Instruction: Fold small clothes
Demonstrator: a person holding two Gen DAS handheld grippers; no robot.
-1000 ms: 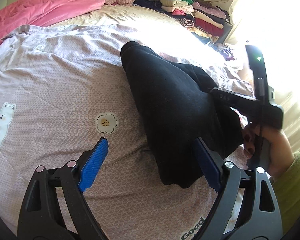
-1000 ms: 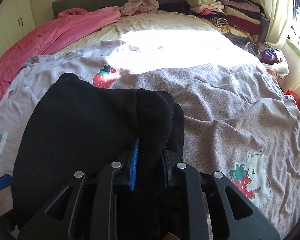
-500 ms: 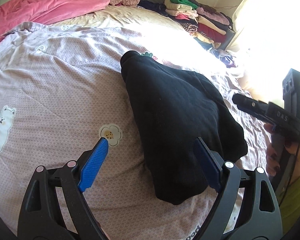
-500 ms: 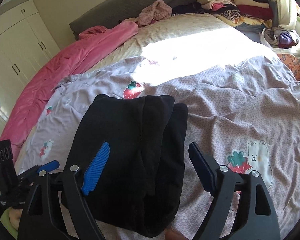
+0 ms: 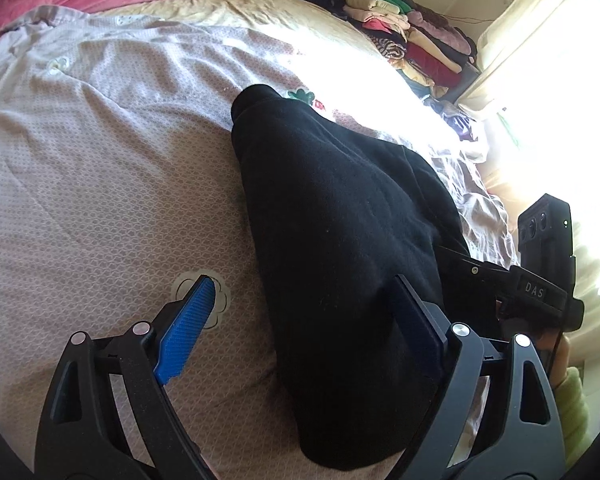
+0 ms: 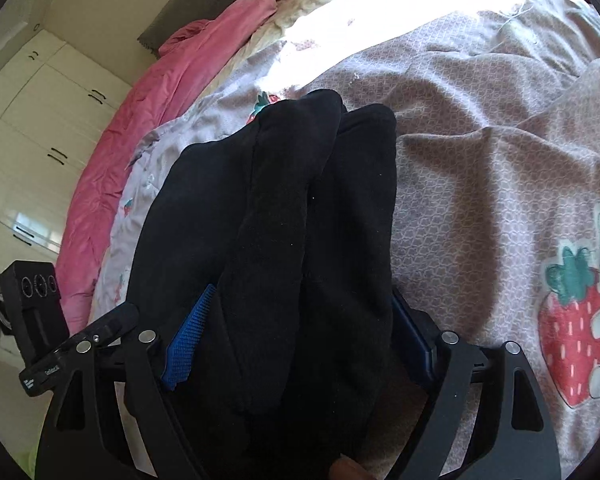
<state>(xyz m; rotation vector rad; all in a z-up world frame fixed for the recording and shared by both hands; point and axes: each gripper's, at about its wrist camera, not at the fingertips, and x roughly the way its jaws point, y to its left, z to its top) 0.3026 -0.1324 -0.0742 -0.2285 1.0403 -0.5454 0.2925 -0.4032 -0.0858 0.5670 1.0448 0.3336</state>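
Note:
A black folded garment (image 5: 340, 216) lies lengthwise on the pale patterned bedspread (image 5: 100, 184). My left gripper (image 5: 302, 280) is open above its near left edge: the left finger hangs over bare bedspread and the right finger over the black cloth. In the right wrist view the same garment (image 6: 284, 208) runs away from me with a doubled fold on top. My right gripper (image 6: 302, 290) is open and wide, one blue finger on each side of the garment's near end, with the cloth filling most of the gap. A hand in a green sleeve (image 5: 572, 404) holds the right tool.
A pink blanket (image 6: 172, 92) lies along the far left side of the bed. A stack of folded clothes (image 5: 404, 28) sits at the far right corner by a bright curtained window (image 5: 548, 80). White wardrobe doors (image 6: 32, 136) stand beyond the bed.
My right gripper let go of the black fold, opened wide and dropped down astride the garment's near end. My left gripper moved closer, so its right finger now overlaps the cloth.

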